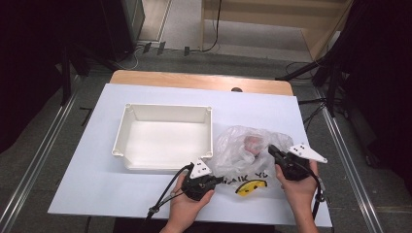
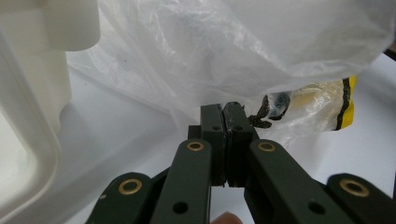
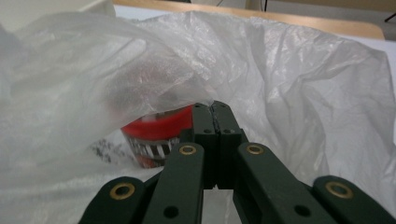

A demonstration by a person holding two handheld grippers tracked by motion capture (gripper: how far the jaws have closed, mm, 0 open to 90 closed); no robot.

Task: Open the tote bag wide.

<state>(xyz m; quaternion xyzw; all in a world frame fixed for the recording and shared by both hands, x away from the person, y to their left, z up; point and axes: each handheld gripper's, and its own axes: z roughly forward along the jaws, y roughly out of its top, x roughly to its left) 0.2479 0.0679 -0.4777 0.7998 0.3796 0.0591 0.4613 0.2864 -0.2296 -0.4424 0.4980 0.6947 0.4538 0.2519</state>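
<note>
A white sheet covers most of a wooden table, whose bare pale-wood edge shows along the far side. Grey floor surrounds the table, with metal rails running along both sides, dark stands and loose cables farther back, and a light wooden shelf unit beyond.

On the sheet sits an open white plastic bin. Just to its right lies a crumpled clear plastic bag with a yellow-and-black printed edge near the person. Inside the bag stands a red-lidded container, seen blurred through the film.

The left gripper, held in the left hand, has its jaws pressed together on the bag's near edge beside the bin's corner. The right gripper, in the right hand, pinches a fold of the bag's film, right next to the container.
</note>
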